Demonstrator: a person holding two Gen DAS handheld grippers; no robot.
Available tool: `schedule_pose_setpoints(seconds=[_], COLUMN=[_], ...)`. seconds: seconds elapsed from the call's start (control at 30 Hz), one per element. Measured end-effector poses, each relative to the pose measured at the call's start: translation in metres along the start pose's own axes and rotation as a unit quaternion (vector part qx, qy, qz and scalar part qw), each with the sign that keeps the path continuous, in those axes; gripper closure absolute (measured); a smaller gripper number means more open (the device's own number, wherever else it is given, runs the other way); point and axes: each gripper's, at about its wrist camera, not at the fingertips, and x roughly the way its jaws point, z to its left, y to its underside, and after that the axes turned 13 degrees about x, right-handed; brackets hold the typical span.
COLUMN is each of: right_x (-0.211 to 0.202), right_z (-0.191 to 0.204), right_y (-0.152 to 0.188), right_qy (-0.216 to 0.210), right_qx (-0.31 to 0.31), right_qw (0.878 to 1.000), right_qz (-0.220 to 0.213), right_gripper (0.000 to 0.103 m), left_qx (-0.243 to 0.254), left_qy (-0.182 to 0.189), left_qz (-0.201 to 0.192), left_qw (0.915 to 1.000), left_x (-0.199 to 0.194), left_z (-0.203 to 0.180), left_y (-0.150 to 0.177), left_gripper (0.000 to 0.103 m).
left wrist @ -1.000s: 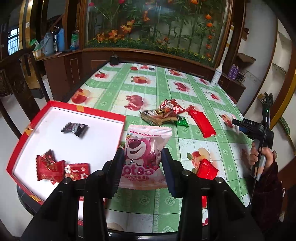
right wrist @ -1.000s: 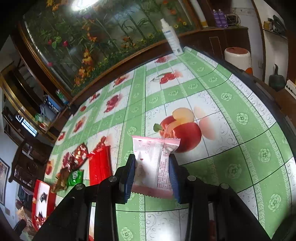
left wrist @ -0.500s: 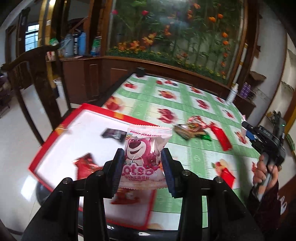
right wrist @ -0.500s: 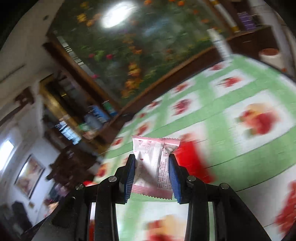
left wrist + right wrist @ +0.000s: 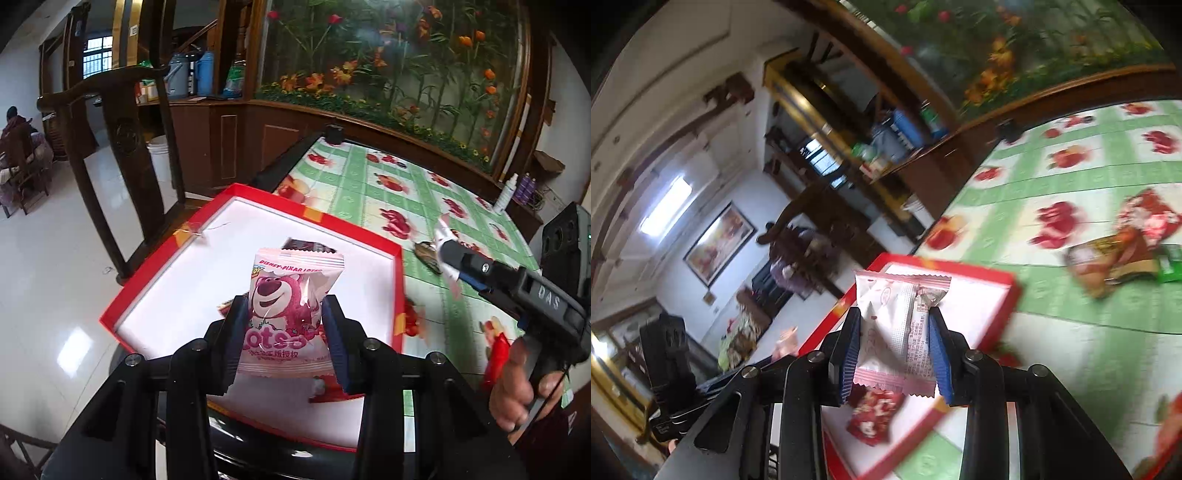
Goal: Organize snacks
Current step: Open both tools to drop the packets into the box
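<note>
My left gripper [image 5: 285,301] is shut on a pink bear-print snack packet [image 5: 291,295], held upright above the red tray [image 5: 177,291] with its white floor. A dark packet [image 5: 310,245] and red packets [image 5: 332,387] lie in the tray. My right gripper [image 5: 894,314] is shut on a pink-and-white packet [image 5: 897,325], printed back towards the camera, above the tray's [image 5: 979,295] corner. A red packet [image 5: 873,417] lies in the tray below it. In the left wrist view the right gripper [image 5: 448,254] hangs just right of the tray.
Loose snacks lie on the green fruit-print tablecloth [image 5: 369,192]: a brown packet [image 5: 1108,262], a red one [image 5: 1148,218], a green one [image 5: 1171,262]. A dark wooden chair [image 5: 122,122] stands by the tray's left side. A spray bottle [image 5: 506,192] stands at the far right edge.
Both grippers swung left with their packets. The left one went from the tablecloth to above the tray. The right one went from mid-table to the tray's right corner and rolled.
</note>
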Motion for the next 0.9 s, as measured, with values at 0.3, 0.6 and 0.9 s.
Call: schedule_pose_setpoints(seconds=[0.3, 0.6, 0.9], right_x=[0.046, 0.019, -0.058], right_z=[0.033, -0.008, -0.027], right_y=[0.021, -0.005, -0.009], right_qy=[0.006, 0.034, 0.069], right_qx=[-0.036, 0.034, 0.011], right_qw=[0.999, 0.999, 0.991], right_qz=[0.024, -0.024, -0.111], right_gripper=[0.064, 0.035, 0.034], left_qx=[0.009, 0.07, 0.163], left_qy=[-0.021, -0.065, -0.015], left_qz=[-0.012, -0.05, -0.065], left_qw=[0.9997, 0.9941, 0.9844], left_x=[0.005, 0.001, -0.02], left_z=[0.009, -0.009, -0.078], left_y=[-0.001, 0.021, 0.038], left_gripper=[0.064, 0.015, 0.015])
